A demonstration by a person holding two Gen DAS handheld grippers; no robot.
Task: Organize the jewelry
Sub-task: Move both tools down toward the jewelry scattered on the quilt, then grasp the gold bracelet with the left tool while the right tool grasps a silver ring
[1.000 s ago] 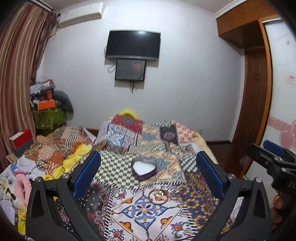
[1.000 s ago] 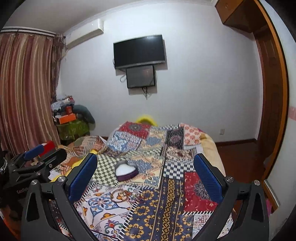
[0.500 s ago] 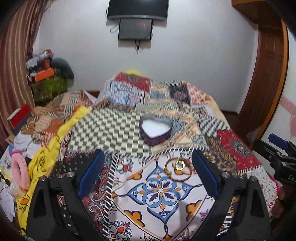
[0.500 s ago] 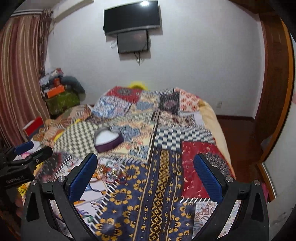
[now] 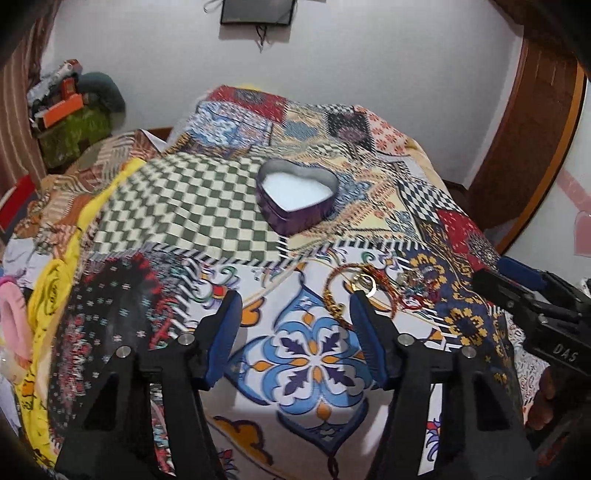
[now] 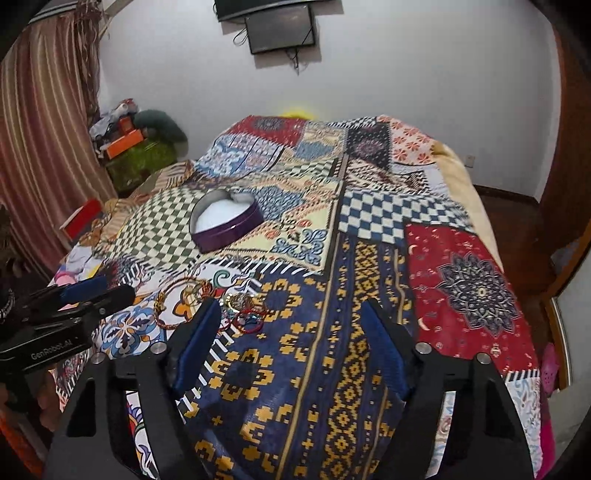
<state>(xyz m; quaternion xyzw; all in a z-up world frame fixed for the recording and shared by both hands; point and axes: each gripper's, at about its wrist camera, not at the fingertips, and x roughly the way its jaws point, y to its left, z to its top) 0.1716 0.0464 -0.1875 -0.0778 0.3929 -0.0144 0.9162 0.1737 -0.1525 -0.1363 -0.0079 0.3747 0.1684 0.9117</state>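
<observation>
I am operating in a home bedroom. The landmark is the bed (image 6: 461, 295), which fills most of both views under a patchwork bedspread (image 5: 184, 199). On the white wall beyond the bed's far end hangs a dark screen (image 6: 280, 29). To the bed's left, a striped curtain (image 6: 44, 147) hangs beside a cloth-covered stand piled with household clutter (image 6: 136, 151). To the bed's right, I see a wooden door frame (image 5: 532, 140).
</observation>
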